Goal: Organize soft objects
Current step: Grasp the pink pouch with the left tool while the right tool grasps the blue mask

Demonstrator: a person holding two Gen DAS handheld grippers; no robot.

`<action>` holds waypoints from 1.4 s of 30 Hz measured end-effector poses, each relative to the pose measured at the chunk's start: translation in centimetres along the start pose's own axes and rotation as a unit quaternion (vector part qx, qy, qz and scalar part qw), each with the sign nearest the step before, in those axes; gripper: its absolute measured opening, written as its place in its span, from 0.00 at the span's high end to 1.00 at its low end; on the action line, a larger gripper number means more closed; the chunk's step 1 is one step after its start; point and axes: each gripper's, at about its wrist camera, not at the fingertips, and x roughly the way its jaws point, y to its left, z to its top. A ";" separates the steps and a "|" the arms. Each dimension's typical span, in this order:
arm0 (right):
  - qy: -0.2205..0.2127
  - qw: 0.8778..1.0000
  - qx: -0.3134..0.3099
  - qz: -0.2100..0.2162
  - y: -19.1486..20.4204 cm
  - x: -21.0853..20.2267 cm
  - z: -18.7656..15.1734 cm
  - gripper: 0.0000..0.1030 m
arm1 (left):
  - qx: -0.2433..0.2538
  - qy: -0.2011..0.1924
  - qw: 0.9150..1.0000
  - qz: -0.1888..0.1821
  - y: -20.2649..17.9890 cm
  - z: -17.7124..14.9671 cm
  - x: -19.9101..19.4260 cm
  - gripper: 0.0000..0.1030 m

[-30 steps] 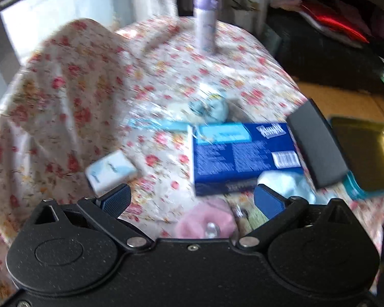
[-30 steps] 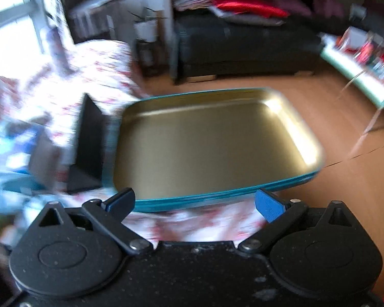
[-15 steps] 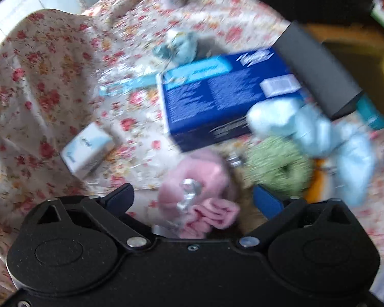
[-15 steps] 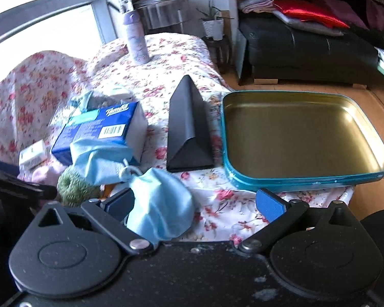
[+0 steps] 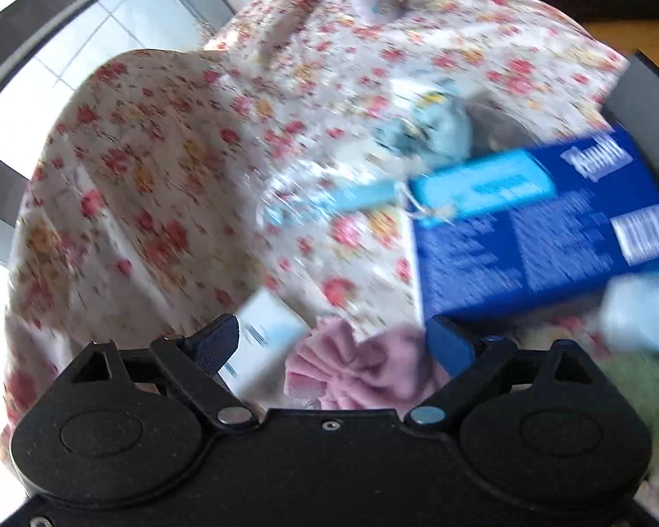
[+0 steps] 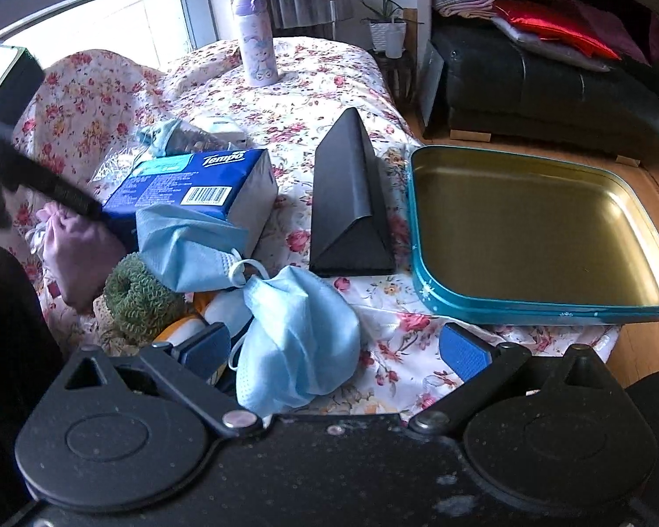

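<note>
Gold-lined tin tray [image 6: 544, 237] shows only from the right wrist.

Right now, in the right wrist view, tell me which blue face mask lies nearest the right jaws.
The crumpled mask at the front, lying just ahead of the open jaws. The other mask lies farther back, draped against the blue tissue box.
</note>
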 end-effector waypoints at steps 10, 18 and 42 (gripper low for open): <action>0.007 1.000 -0.002 0.010 0.9 0.7 0.3 0.01 | -0.050 0.009 0.999 0.001 5.3 0.9 0.9 0.12; 0.002 1.000 -0.001 0.020 0.9 0.5 0.5 0.01 | -0.021 0.041 0.987 -0.153 3.6 0.3 1.2 0.08; 0.020 0.997 0.031 0.061 -0.5 2.3 0.1 0.57 | -0.024 0.115 0.985 -0.129 0.6 0.0 3.5 0.41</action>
